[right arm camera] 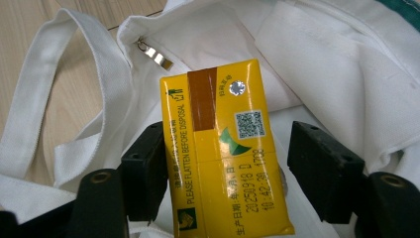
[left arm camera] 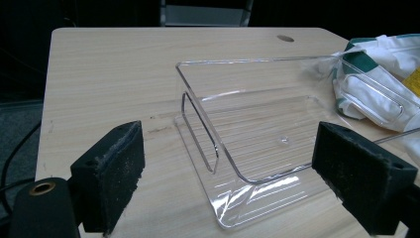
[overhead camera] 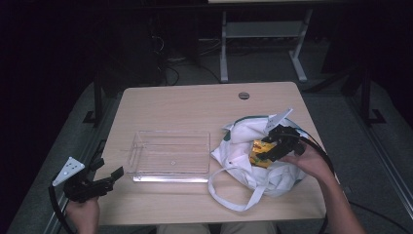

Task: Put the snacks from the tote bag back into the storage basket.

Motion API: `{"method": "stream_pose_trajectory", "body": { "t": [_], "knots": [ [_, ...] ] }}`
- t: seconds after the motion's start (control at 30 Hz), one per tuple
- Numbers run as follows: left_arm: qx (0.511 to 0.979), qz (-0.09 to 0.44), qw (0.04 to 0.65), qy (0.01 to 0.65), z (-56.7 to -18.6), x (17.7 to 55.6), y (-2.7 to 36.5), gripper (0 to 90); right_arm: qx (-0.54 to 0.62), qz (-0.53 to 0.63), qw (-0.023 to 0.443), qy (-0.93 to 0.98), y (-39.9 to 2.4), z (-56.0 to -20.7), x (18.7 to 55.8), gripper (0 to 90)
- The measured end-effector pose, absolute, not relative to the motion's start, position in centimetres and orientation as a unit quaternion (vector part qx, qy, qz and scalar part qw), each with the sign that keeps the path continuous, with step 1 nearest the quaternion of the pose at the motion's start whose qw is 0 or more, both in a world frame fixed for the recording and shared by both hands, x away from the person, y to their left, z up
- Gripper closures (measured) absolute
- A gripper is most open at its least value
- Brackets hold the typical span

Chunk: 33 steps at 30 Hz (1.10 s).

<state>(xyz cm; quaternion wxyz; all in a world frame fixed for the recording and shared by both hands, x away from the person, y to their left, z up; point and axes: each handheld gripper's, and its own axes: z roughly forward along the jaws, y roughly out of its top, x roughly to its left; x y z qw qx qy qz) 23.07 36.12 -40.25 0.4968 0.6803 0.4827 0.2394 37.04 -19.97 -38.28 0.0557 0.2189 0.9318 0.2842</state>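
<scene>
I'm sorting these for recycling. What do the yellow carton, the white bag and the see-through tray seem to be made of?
Yellow carton: likely coated paperboard, glossy, printed, with a foil straw hole. White bag: seemingly woven cloth, matte, creased. Tray: clear rigid plastic, perhaps acrylic, with shiny glinting edges.

The room around the pale wooden table (overhead camera: 195, 105) is very dark. Light falls from above. The clear plastic tray (overhead camera: 170, 155) shines with bright glare. Close-up pictures look sharp.
</scene>
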Motion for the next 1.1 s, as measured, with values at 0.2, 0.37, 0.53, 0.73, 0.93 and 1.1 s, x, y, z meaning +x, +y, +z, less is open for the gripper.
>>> {"method": "stream_pose_trajectory", "body": {
  "t": [0.2, 0.37, 0.53, 0.73, 0.93, 1.1],
  "knots": [
    [0.68, 0.239, 0.497, 0.483, -40.2, 23.1, 36.1, 12.6, 0.211, 0.284, 0.057, 0.934, -19.9, -38.2, 36.9, 40.2],
    [0.68, 0.238, 0.497, 0.484, -40.3, 23.1, 36.1, 12.6, 0.201, 0.282, 0.061, 0.936, -19.7, -38.4, 36.9, 44.3],
    [0.68, 0.239, 0.498, 0.483, -40.3, 23.1, 36.1, 12.6, 0.197, 0.28, 0.067, 0.937, -19.7, -38.3, 36.8, 45.8],
    [0.679, 0.238, 0.498, 0.485, -40.3, 23.1, 36.1, 12.6, 0.192, 0.274, 0.069, 0.94, -19.5, -38.1, 37.1, 48.3],
    [0.678, 0.238, 0.499, 0.486, -40.3, 23.1, 36.1, 12.6, 0.195, 0.273, 0.065, 0.94, -19.6, -37.8, 37.6, 50.3],
    [0.679, 0.239, 0.497, 0.484, -40.3, 23.1, 36.2, 12.6, 0.203, 0.283, 0.059, 0.935, -20.1, -37.6, 37.9, 51.2]
  ]
}}
